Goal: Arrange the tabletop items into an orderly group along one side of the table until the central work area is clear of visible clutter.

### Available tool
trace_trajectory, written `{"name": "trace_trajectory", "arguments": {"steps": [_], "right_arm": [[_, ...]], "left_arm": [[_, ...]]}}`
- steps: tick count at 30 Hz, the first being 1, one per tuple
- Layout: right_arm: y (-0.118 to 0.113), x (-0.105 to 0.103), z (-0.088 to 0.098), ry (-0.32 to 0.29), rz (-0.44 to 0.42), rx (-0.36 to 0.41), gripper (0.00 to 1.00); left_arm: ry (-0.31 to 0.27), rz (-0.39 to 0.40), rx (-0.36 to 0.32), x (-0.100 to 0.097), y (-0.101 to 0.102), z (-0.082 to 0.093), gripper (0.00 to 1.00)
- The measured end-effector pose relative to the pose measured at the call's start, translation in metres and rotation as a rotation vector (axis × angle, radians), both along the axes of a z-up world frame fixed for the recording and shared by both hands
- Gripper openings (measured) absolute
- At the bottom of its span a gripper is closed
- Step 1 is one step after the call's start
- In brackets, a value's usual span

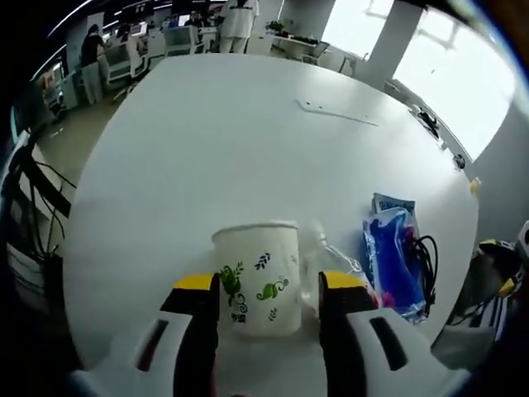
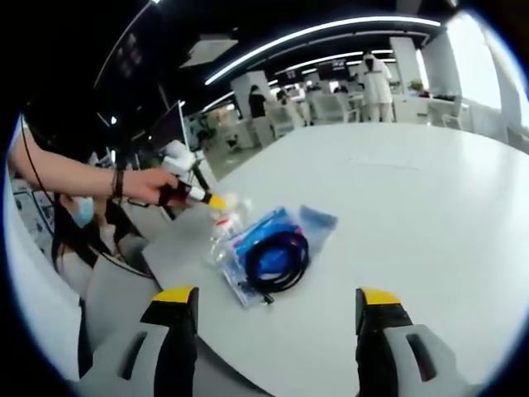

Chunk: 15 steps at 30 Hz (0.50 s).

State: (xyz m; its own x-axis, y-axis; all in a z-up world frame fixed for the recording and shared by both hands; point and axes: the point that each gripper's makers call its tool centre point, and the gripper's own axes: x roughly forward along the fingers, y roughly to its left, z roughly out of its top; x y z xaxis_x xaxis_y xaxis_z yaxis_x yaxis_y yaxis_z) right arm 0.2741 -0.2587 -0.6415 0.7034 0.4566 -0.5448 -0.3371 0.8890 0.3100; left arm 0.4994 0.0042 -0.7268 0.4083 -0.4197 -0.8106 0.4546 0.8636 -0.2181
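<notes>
A white cup point(image 1: 256, 281) with green leaf prints stands on the white table point(image 1: 207, 141) between the jaws of my left gripper point(image 1: 269, 285). The left jaw lies against the cup and a thin gap shows at the right jaw. Right of the cup lie a clear plastic wrapper point(image 1: 335, 252) and a blue bag point(image 1: 393, 260) with a black cable point(image 1: 426, 256). My right gripper point(image 2: 277, 302) hangs open over the table point(image 2: 413, 215), nothing in it. Ahead of it lie the blue bag and cable coil point(image 2: 273, 252). Beyond them a hand point(image 2: 153, 184) holds the left gripper point(image 2: 188, 192) at the cup point(image 2: 231, 205).
A thin white strip point(image 1: 339, 113) lies far across the table. The table's edge runs just behind the bag, with a grey chair point(image 2: 111, 294) and a seated person beyond it. Desks, chairs and standing people fill the office behind.
</notes>
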Motion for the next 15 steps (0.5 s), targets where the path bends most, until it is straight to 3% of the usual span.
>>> {"name": "trace_trajectory", "arguments": {"steps": [7,10,15], "right_arm": [[-0.003,0.005,0.005,-0.006,-0.003,-0.005,0.78],[-0.003,0.005,0.005,-0.003,-0.001,-0.009,0.78],[0.001,0.005,0.004,0.003,0.008,-0.01,0.78]], "left_arm": [[0.031,0.018,0.008,-0.002,0.008,-0.013,0.4],[0.054,0.094,-0.043,-0.004,0.011,-0.014,0.38],[0.036,0.058,-0.027,-0.011,0.015,-0.012,0.36]]}}
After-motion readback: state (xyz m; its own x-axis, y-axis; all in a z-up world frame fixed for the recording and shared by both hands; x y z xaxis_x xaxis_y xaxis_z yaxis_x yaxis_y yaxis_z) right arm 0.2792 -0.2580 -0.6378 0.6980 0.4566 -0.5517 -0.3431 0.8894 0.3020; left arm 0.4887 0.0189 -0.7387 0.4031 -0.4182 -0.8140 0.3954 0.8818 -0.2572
